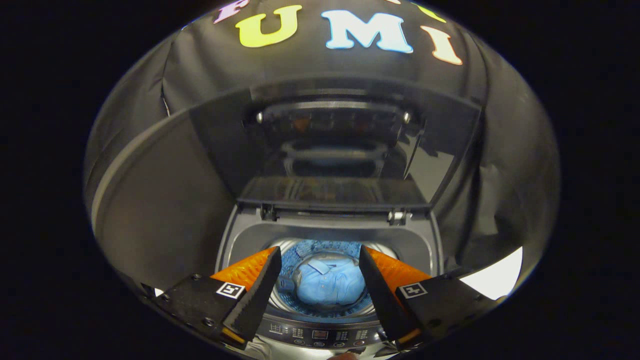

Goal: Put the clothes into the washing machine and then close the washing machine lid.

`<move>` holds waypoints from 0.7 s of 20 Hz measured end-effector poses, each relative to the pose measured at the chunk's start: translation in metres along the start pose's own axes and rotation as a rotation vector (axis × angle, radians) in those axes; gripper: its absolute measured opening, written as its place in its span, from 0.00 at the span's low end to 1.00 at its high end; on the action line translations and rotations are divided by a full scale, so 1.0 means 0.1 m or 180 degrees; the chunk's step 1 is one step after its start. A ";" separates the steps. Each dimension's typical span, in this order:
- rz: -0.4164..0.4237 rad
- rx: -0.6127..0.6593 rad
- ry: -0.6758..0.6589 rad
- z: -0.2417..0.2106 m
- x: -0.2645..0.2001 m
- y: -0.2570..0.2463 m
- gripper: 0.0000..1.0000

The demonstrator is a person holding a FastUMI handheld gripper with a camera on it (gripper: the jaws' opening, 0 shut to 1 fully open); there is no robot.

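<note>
The tongs (pixel 320 272) hang spread wide above the washer (pixel 227 245), gripping nothing, with the open drum (pixel 287 297) seen between the two fingers (pixel 257 295). A light blue shirt (pixel 330 285) lies crumpled at the bottom of the drum, well below the fingertips. The lid (pixel 335 145) stands raised, folded up behind the opening. The control panel (pixel 320 335) runs along the washer's near edge, beneath the fingers.

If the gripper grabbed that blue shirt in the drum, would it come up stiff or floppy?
Probably floppy: the blue shirt lies crumpled in soft folds inside the drum. Likely light, being thin cloth. It should not roll. The open gripper holds nothing.
</note>
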State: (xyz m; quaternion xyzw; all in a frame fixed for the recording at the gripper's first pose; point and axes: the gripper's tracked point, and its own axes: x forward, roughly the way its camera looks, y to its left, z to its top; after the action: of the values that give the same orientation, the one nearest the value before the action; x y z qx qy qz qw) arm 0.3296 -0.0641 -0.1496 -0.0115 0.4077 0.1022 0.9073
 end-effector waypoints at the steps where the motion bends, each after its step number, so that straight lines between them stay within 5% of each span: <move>1: 0.0023 0.0005 -0.0080 0.14 -0.11 -0.01 0.96; 9: 0.0137 0.0030 -0.0667 1.27 -0.84 -0.07 0.96; 14: 0.0191 0.0101 -0.0771 1.70 -0.82 0.02 0.96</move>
State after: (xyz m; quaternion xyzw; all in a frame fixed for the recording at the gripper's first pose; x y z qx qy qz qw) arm 0.4011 -0.0591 0.0249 0.0275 0.2968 0.1234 0.9465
